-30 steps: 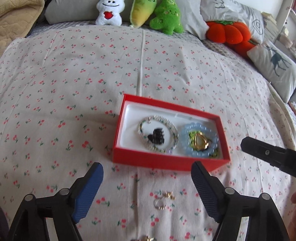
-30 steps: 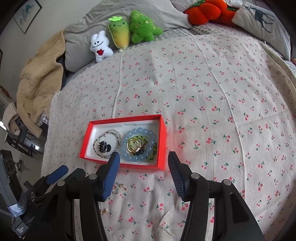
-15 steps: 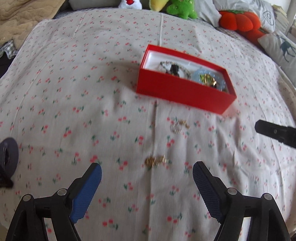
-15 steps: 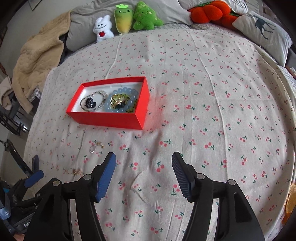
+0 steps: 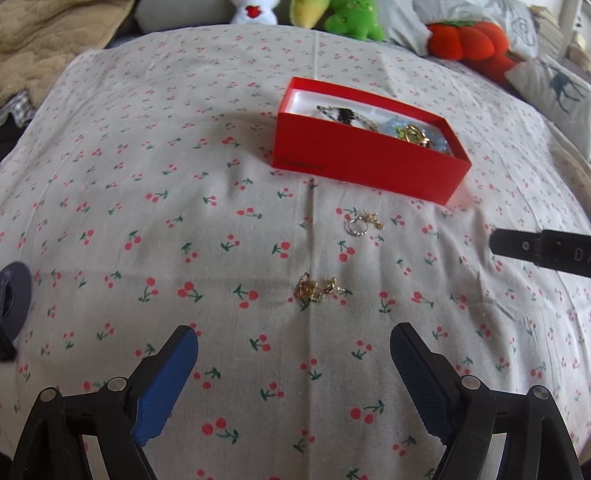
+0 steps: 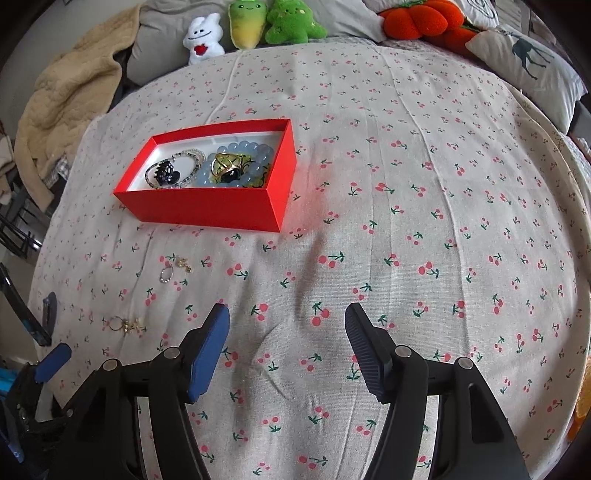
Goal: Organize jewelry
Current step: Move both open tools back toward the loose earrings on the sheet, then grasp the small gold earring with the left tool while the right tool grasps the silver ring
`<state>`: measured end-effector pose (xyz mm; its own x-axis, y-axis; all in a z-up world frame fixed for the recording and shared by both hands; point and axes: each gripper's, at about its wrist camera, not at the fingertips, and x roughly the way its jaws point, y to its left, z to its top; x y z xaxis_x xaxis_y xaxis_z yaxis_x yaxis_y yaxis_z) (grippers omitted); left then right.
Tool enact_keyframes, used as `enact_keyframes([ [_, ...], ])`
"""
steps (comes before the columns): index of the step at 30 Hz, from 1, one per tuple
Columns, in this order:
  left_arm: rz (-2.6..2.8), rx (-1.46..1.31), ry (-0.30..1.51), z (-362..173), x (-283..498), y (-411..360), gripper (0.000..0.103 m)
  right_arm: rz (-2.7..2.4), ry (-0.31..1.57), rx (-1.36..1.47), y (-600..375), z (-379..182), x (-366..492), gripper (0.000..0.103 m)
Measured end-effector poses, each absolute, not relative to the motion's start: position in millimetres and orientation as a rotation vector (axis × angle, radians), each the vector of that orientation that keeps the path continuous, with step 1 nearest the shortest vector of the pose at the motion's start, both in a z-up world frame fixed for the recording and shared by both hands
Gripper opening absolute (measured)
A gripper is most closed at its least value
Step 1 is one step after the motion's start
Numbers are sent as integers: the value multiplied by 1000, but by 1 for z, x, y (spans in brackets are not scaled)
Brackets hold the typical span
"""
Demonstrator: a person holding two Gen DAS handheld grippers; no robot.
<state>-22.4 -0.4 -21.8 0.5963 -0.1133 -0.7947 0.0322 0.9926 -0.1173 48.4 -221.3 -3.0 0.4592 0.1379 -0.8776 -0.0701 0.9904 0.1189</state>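
i had drawn back from the box [image 5: 369,155]; left gripper [image 5: 293,363] opening, empty, lined on the earrings [image 5: 319,288]; right gripper [image 6: 286,332] empty.

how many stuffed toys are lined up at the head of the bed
4 in the right wrist view: a white bunny, a yellow-green carrot, a green plush side by side, and an orange pumpkin plush further right. Pillows may hide more.
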Motion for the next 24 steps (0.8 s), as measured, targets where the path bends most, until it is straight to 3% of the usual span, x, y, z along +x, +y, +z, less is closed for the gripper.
enact_keyframes([
  [8, -268, -161, 906, -44, -14, 23, 84, 143, 1136, 73, -198, -38, 48, 74],
  [15, -353, -190, 881, -48, 0, 24, 49, 130, 1064, -152, -166, -51, 42, 83],
  [23, -316, -231, 885, -54, 18, 23, 16, 143, 1066, -137, -165, -54, 47, 88],
  [24, -306, -235, 885, -55, 19, 24, 7, 144, 1064, -140, -165, -54, 47, 88],
])
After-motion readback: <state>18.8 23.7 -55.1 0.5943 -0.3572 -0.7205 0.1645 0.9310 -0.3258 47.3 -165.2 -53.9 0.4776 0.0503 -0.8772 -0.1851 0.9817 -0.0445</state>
